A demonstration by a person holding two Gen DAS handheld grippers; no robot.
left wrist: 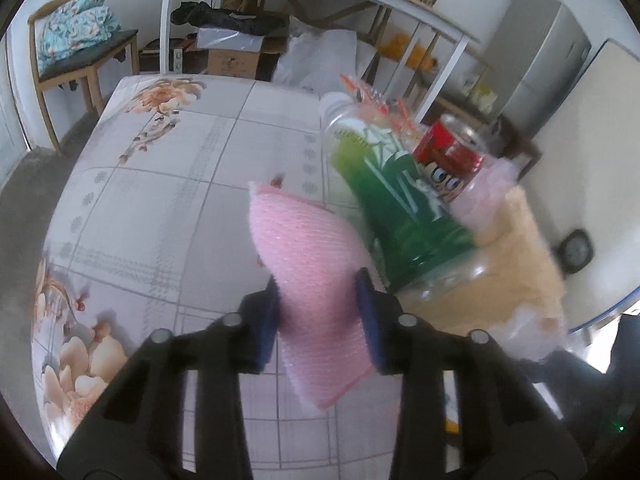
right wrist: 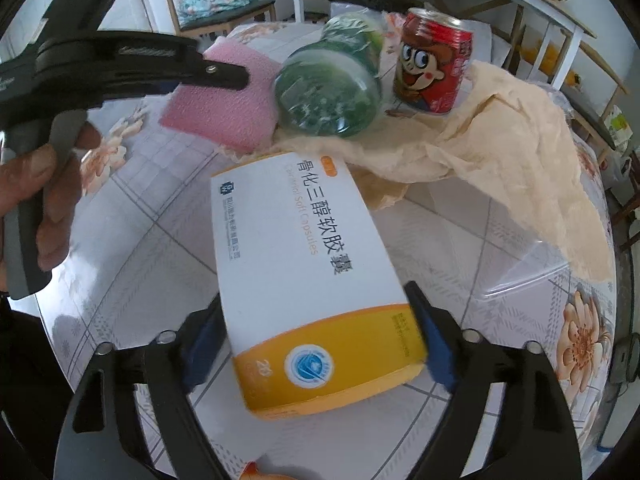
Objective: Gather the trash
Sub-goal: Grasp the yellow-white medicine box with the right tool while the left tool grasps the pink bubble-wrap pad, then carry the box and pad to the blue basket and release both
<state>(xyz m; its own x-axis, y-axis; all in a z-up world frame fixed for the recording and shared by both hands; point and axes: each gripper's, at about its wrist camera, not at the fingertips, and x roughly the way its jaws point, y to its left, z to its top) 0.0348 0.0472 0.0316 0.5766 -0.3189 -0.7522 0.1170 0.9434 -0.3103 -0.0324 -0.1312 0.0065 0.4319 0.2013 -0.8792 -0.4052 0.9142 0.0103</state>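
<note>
Left tongs (left wrist: 318,320): I see them clamped on a pink sponge (left wrist: 316,280), blue pads pressing both sides; the sponge hangs above the table (left wrist: 160,184).
Right tongs (right wrist: 316,344): closed on a white and yellow medicine box (right wrist: 312,280), gripped at its yellow end, lifted over the table (right wrist: 152,240).
Left hand (right wrist: 44,200): from the right wrist view I see its fingers wrapped around the grey handle, the black arm of the tongs reaching in from the left to the sponge (right wrist: 224,96).
Green bottle (left wrist: 400,208): lying on its side beside the sponge, base towards me in the right wrist view (right wrist: 332,84); blurred in the left one.
Red can (right wrist: 434,60): upright just behind the bottle, cartoon face showing.
Beige paper (right wrist: 500,140): crumpled sheet under the bottle and can; its far edge is partly hidden by the box.
Hard to make out: the orange wrapper (left wrist: 372,100) behind the bottle is smeared; I cannot read it.
Cut off: a small orange thing (right wrist: 252,472) at the bottom edge of the right wrist view.
</note>
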